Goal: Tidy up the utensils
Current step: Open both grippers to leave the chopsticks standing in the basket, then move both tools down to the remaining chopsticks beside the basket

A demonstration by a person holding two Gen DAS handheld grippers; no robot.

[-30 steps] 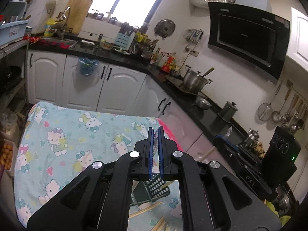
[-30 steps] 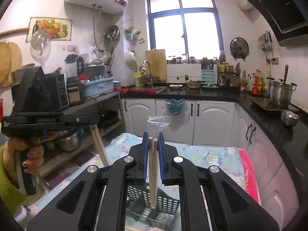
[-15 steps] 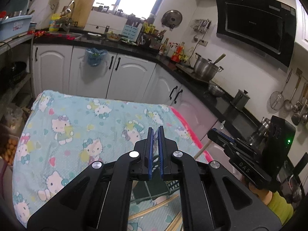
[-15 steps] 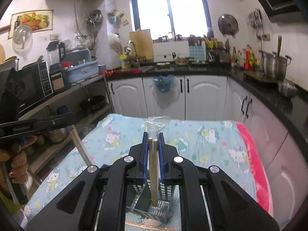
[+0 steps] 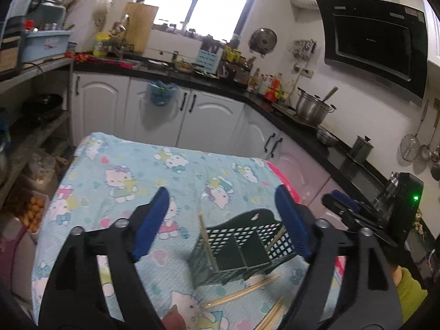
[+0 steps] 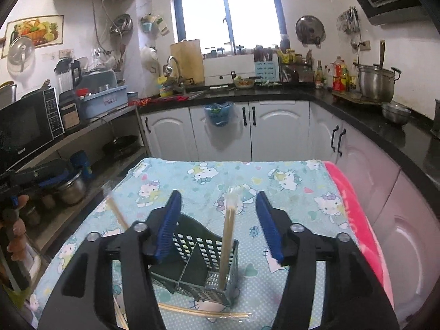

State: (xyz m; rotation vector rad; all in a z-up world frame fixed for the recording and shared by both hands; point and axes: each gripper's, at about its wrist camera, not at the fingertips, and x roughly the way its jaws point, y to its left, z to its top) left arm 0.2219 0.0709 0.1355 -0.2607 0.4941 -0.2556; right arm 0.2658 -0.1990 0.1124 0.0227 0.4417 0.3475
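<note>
Loose chopsticks (image 5: 271,315) cut off at bottom edge, caddy (image 6: 205,264) near wall hidden behind gripper frame, wrapped chopsticks (image 6: 228,229) motion-blurred

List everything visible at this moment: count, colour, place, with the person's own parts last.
utensil basket: one, dark green, perforated, with compartments, on the table.
chopsticks in basket: two pairs, pale wood; one stands in the right compartment, the other leans in another.
loose chopsticks: several, pale wood, on the cloth near the basket.
tablecloth: one, light blue cartoon-cat print, pink edge.
cabinets: white doors under a black counter.
steel pot: one, on the counter, right.
microwave: one, black, left shelf.
range hood: one, black, on the wall.
left gripper: black, blue pads, jaws opening, nothing pressed.
right gripper: same, jaws opening around the standing chopsticks.
</note>
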